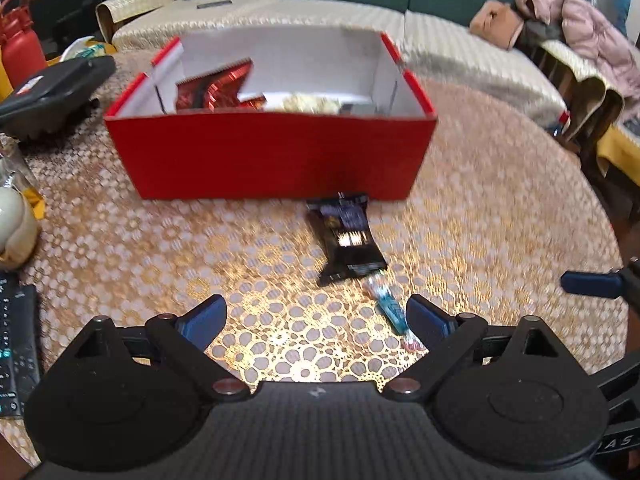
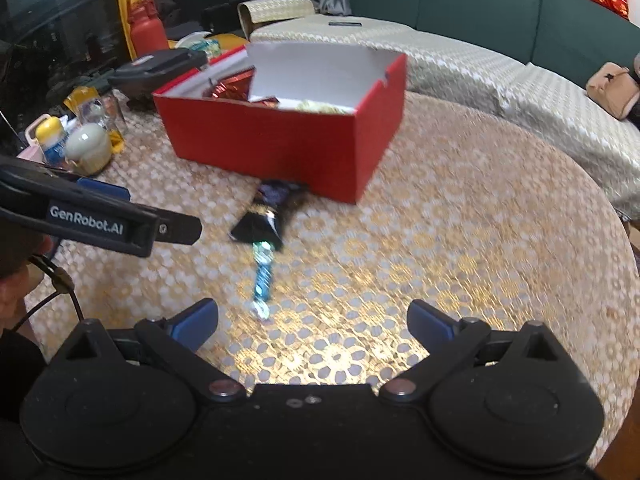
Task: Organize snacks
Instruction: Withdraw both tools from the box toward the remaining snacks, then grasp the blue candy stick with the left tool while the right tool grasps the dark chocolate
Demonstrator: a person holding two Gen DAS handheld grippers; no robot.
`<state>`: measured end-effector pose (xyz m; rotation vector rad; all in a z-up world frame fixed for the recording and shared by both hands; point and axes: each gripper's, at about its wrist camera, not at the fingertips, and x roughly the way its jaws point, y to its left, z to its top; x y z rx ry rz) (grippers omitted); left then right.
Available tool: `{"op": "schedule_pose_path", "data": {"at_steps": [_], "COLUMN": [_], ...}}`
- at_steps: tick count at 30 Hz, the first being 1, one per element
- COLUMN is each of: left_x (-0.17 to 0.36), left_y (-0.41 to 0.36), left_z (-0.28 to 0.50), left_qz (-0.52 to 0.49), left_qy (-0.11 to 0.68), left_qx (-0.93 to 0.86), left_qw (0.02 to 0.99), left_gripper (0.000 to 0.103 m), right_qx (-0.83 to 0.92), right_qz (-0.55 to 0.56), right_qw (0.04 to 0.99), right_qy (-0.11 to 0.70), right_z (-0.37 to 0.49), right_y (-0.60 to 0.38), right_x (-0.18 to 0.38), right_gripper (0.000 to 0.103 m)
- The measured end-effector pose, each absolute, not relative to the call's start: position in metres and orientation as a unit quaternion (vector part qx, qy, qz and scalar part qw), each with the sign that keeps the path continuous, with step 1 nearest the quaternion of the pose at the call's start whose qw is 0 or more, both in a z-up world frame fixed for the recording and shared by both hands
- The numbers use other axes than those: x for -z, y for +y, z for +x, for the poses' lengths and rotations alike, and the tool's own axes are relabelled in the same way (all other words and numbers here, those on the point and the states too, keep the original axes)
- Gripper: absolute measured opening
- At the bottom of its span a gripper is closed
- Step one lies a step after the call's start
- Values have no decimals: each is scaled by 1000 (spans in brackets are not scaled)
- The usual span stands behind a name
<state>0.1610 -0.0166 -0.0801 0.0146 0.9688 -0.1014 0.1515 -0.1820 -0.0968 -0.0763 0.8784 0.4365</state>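
A red open box (image 1: 272, 156) (image 2: 280, 144) stands on the round table and holds a red foil packet (image 1: 216, 88) and a pale snack (image 1: 308, 102). A black snack packet (image 1: 348, 236) (image 2: 264, 216) lies on the table against the box's front. A thin blue-wrapped candy (image 1: 390, 306) (image 2: 263, 276) lies just in front of it. My left gripper (image 1: 316, 320) is open and empty above the table, the candy near its right finger. My right gripper (image 2: 314, 322) is open and empty, the candy just ahead of its left finger. The left gripper's side shows in the right wrist view (image 2: 100, 216).
The table has a gold and white lace cloth (image 1: 500, 220). A black case (image 1: 52, 88), a red bottle (image 2: 148, 32), cups and jars (image 2: 86, 148) crowd the left side. A remote (image 1: 16, 344) lies at the left edge. A sofa (image 2: 480, 72) curves behind.
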Motion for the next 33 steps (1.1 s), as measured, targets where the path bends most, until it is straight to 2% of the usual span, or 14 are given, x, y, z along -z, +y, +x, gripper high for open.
{"op": "schedule_pose_path", "data": {"at_steps": [11,16,18,22,24,28,30,33], "left_x": [115,124,127,127,126,124,122,122], "left_y": [-50,-61,-66,-78,-81,-86,-87,-84], "left_z": [177,186,189,190,190,187,184,182], "left_qz": [19,18,21,32,34,36,45,41], "left_qy": [505,518,524,523,521,519,516,518], "left_qx": [28,26,29,36,42,45,41,40], "left_qw": [863,855,851,851,852,853,854,853], "left_gripper": [97,93,80,68,55,37,20,13], "right_qx": [-142,-146,-146,-148,-152,-151,-152,-152], "right_qz": [31,68,76,89,101,103,104,98], "right_qw": [879,873,873,872,869,869,870,870], "right_qy": [455,461,459,458,460,459,459,458], "right_z": [148,147,147,147,147,147,148,147], "right_y": [-231,-245,-249,-253,-256,-257,-256,-253], "right_x": [128,134,135,137,137,137,137,136], "right_gripper": [101,98,98,97,96,94,93,92]}}
